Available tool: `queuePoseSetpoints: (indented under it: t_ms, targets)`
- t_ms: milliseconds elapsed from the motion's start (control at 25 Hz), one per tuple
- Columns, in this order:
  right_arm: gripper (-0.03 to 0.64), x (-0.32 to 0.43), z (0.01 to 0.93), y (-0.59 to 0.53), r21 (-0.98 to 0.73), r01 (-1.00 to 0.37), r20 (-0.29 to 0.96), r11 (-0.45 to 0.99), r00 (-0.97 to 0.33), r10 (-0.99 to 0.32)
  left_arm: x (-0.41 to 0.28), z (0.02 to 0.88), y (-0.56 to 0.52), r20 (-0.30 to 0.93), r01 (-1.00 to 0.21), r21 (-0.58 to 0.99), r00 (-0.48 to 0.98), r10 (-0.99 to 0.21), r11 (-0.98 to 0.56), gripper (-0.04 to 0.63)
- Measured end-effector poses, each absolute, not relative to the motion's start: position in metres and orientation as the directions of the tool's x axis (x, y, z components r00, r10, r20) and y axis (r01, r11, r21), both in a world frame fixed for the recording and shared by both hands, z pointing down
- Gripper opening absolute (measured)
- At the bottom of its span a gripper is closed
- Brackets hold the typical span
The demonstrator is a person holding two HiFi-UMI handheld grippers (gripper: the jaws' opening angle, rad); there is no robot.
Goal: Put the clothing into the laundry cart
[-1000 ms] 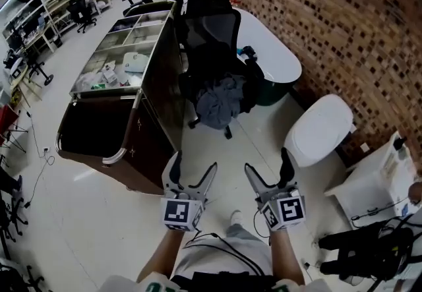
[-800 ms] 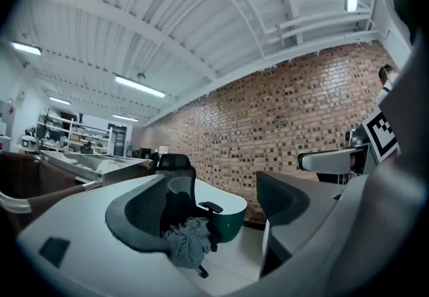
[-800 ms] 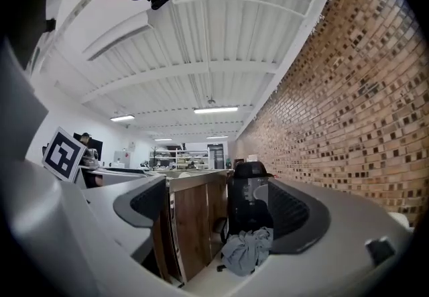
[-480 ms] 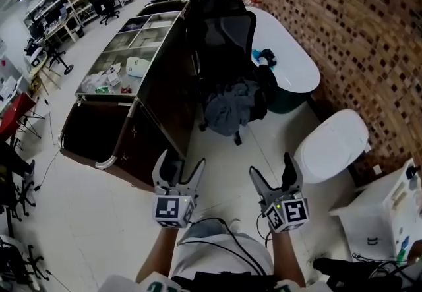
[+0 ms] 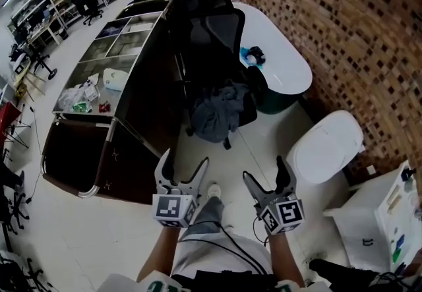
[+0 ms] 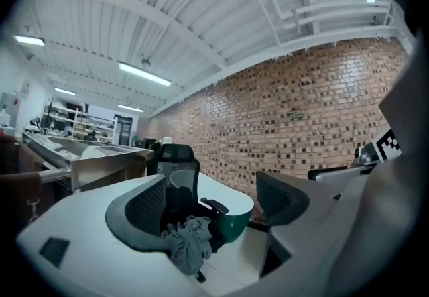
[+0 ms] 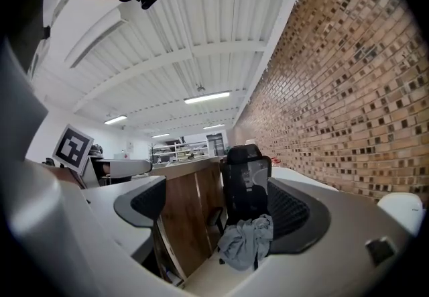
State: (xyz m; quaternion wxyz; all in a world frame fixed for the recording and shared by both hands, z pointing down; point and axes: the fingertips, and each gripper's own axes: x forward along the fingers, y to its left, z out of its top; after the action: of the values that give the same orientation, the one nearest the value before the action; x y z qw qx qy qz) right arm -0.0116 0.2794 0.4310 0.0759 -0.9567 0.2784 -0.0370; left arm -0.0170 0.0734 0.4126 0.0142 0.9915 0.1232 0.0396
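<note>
While the left gripper [image 5: 183, 175] and right gripper [image 5: 266, 177] both hold their jaws spread apart with nothing in them, the grey clothing [image 5: 214, 113] lies ahead, well apart from both. It is heaped on a chair [image 5: 211, 33] seat and droops over the front edge. It sits between the two grippers' lines of aim, seemingly slightly nearer the left jaws. The cart [image 5: 135, 146] stands to their left.

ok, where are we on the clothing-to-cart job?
Done: nothing yet. The grey clothing lies on the office chair.
In hand: nothing. The left gripper and right gripper both have their fingers open and empty, pointed at the chair but short of it.
Left: grasp the clothing, carry it to the laundry cart beside the chair, drop it in.
</note>
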Motion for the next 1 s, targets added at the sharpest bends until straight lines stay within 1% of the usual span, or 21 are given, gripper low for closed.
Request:
queuePoseSetpoints:
  t_ms: [80,160,240,320,480,560,680,840,1000]
  targets:
    - [0.486,0.018,0.431,0.276,-0.122,-0.527,0.045,-0.841,0.843,-0.535,0.018,0.414,0.072,0.064,0.272,0.023,0.960,0.273,-0.962,0.410]
    - [0.485,0.050,0.425,0.260,-0.021,-0.554,0.060,-0.832,0.830,-0.554,0.053,0.411,0.066,0.049,0.291,0.003,0.956,0.291,-0.957,0.410]
    - [0.485,0.080,0.412,0.235,0.058,-0.588,0.059,-0.807,0.809,-0.585,0.085,0.402,0.056,0.029,0.285,-0.014,0.958,0.285,-0.958,0.410]
    - [0.485,0.111,0.400,0.210,0.099,-0.603,0.045,-0.791,0.797,-0.602,0.115,0.389,0.046,0.009,0.281,-0.044,0.960,0.281,-0.959,0.410]
    - [0.485,0.161,0.386,0.164,0.197,-0.613,0.065,-0.765,0.787,-0.613,0.169,0.359,0.026,-0.063,0.320,-0.015,0.945,0.320,-0.947,0.410]
    - [0.485,0.179,0.385,0.149,0.202,-0.626,0.072,-0.753,0.776,-0.626,0.191,0.355,0.013,-0.070,0.319,-0.011,0.945,0.318,-0.948,0.396]
    - [0.486,0.205,0.388,0.144,0.171,-0.630,0.081,-0.757,0.775,-0.627,0.216,0.362,0.000,-0.066,0.300,0.005,0.952,0.299,-0.954,0.396]
    - [0.486,0.243,0.399,0.146,0.208,-0.617,0.071,-0.759,0.784,-0.617,0.238,0.384,-0.014,-0.022,0.281,0.041,0.960,0.281,-0.959,0.396]
    - [0.485,0.281,0.406,0.141,0.172,-0.644,0.066,-0.746,0.763,-0.643,0.267,0.396,-0.026,-0.001,0.234,0.059,0.972,0.235,-0.970,0.396]
